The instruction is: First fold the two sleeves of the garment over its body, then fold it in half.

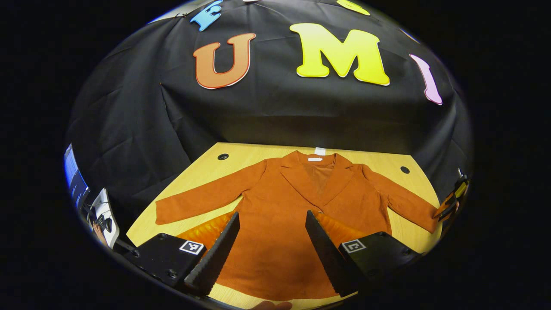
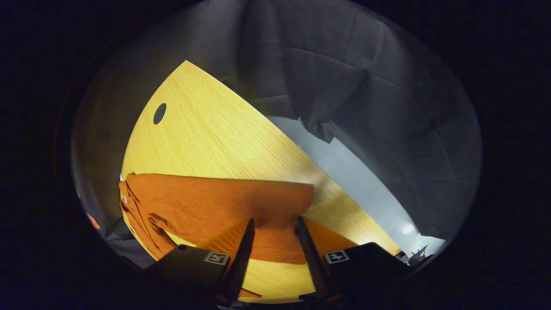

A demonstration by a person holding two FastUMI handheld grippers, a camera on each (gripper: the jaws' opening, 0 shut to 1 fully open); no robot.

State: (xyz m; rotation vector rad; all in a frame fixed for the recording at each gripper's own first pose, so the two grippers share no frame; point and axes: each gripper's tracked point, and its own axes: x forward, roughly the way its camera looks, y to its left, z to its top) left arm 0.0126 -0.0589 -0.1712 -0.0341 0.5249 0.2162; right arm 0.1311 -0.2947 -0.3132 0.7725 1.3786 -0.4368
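Currently the rust-orange jacket lies flat and face-up on the wooden tabletop, collar toward the booth wall, hem toward the near edge. Both sleeves are spread out to the sides, neither folded over the body: one sleeve runs out to the left side of the left gripper view, the other sleeve to the right side, its cuff near the tabletop edge. Left claw hovers above the jacket's lower body, jaws wide apart, nothing between them; cannot tell whether the tips touch the fabric. Far right in the same view, the other gripper shows small at the cuff of the right-hand sleeve, too small for detail. In the right gripper view, the right claw sits low over that sleeve's cuff end, jaws at a narrow gap with sleeve fabric running between and beneath them; cannot tell whether both fingers actually press on the cloth. Sleeve lies flat on the tabletop there, with bunched folds toward the shoulder at the left of that view. Round cable holes in the tabletop: one near the left far corner, one near the right far corner.
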